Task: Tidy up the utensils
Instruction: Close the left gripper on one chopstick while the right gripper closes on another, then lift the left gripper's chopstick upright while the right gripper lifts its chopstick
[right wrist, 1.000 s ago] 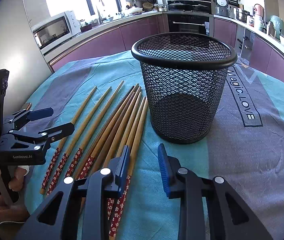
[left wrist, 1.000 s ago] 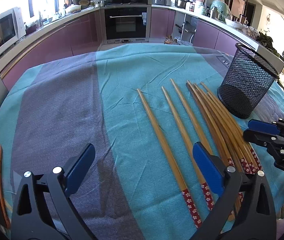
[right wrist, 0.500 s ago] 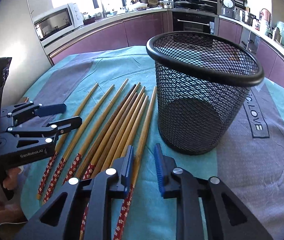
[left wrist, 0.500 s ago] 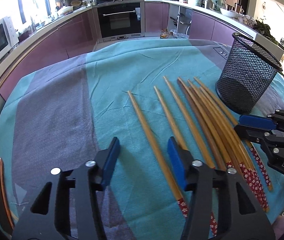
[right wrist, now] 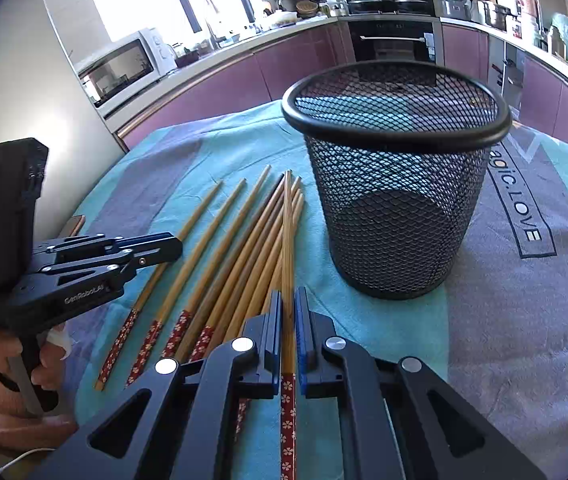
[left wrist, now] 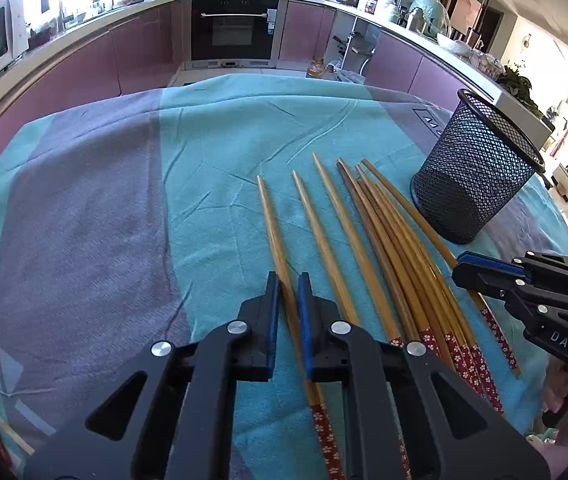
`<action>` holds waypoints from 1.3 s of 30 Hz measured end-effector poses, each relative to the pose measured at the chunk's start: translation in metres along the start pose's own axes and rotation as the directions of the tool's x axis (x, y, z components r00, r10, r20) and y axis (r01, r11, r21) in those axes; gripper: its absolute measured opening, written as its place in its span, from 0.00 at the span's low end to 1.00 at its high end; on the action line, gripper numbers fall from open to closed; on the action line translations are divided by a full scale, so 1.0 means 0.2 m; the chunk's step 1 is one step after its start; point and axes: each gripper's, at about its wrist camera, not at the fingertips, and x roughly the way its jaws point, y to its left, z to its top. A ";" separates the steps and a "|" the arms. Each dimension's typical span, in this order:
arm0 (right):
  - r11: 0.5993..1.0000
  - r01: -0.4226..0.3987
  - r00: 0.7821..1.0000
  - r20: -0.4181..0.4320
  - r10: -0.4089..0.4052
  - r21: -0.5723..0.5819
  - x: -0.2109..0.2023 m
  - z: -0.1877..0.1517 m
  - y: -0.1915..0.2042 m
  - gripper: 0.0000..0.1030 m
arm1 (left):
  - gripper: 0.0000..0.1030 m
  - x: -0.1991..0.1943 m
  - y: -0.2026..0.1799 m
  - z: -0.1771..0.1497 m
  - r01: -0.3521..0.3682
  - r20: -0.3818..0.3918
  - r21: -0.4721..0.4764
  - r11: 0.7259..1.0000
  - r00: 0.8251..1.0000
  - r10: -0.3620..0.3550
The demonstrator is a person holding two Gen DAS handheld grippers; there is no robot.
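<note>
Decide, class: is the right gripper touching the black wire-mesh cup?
Apart. The right wrist view shows teal cloth between the right gripper and the black wire-mesh cup.

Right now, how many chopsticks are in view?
7 countable: leftmost chopstick in the left gripper, rightmost chopstick in the right gripper, two loose between, three bunched near the mesh basket. Overlap may hide another.

Bamboo chopsticks [left wrist: 368, 236] fanned flat on cloth, upright black mesh cup [right wrist: 400, 200] beside
</note>
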 end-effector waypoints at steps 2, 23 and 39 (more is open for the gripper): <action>1.000 -0.006 1.000 0.011 0.006 -0.008 -0.02 0.00 0.01 0.06 | 0.14 -0.01 0.01 0.00 0.018 0.003 -0.008 1.000 1.000 -0.018; 0.998 -0.050 0.997 0.061 0.052 -0.022 -0.13 -0.05 -0.02 0.06 | 0.77 -0.05 0.22 0.00 0.213 0.046 -0.160 0.964 0.977 -0.208; 0.997 -0.051 0.995 0.082 0.055 -0.056 -0.16 -0.04 0.00 0.06 | 0.12 -0.02 0.01 0.00 -0.048 -0.006 0.065 0.997 0.999 0.048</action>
